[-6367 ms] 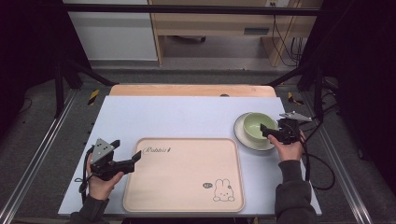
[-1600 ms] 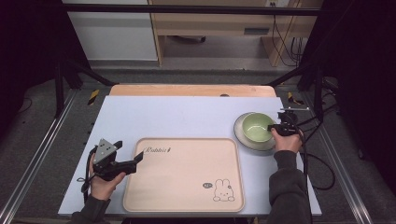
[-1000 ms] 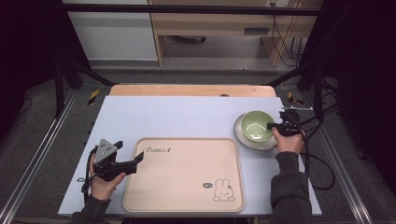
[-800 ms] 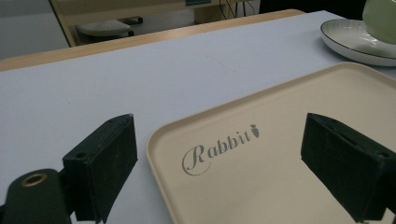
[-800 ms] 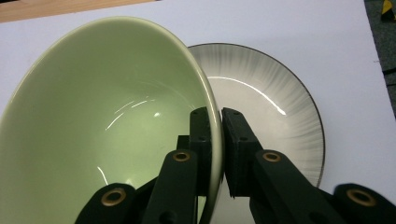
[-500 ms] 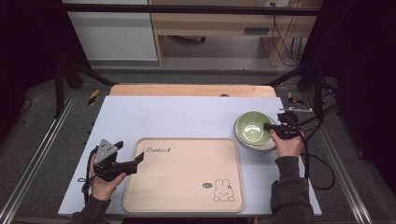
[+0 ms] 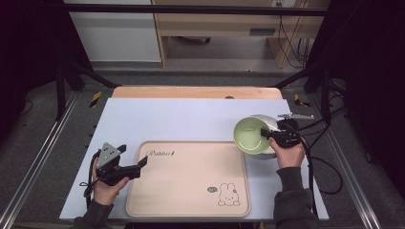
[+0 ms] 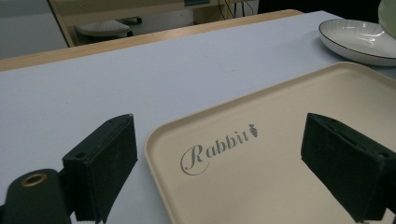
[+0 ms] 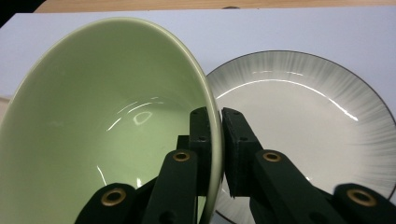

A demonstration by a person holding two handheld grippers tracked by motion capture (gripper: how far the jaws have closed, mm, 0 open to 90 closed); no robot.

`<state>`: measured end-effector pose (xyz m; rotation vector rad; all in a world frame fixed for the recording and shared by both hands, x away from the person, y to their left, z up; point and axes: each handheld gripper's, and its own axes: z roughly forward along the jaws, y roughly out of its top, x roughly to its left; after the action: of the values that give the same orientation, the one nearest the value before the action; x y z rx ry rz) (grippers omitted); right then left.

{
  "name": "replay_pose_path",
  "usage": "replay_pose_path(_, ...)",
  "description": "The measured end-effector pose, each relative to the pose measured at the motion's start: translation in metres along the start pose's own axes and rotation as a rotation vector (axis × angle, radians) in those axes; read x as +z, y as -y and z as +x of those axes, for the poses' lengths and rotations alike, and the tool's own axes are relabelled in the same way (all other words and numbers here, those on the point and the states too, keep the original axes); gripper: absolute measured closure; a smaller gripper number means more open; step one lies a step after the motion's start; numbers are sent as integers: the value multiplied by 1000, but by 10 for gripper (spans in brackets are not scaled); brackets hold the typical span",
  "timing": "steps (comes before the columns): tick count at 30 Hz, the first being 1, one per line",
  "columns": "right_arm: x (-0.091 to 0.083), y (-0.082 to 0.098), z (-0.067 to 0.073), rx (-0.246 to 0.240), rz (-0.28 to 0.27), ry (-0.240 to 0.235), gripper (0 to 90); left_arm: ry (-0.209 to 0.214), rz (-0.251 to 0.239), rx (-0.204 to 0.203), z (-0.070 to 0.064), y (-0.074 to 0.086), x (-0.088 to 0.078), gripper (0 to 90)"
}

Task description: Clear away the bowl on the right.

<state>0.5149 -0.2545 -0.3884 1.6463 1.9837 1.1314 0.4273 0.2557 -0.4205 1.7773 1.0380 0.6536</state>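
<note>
Nearest us, our left gripper (image 7: 125,168) rests at the near left of the table (image 7: 191,114), jaws spread wide with nothing between them, straddling the left edge of the beige tray (image 7: 191,179). The tray's flat inside lies bare, and the pale tabletop beyond it is open right up to the wooden far edge. At the right, just past the tray's far right corner, our right gripper (image 7: 265,134) clamps the rim of the green bowl (image 7: 250,134), one jaw inside and one outside. The bowl tilts, lifted off the striped white plate (image 9: 303,116) beneath it.
</note>
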Motion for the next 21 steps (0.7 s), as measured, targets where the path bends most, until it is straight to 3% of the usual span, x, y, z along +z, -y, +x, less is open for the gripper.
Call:
replay_pose_path(12, -6, 2, 14, -18, -5, -55, 831, 3, -4, 5, -1, 0, -1, 103)
replay_pose_path(21, -3, 2, 34, -68, 15, -100, 832, 5, -5, 7, -2, 0, -2, 102)
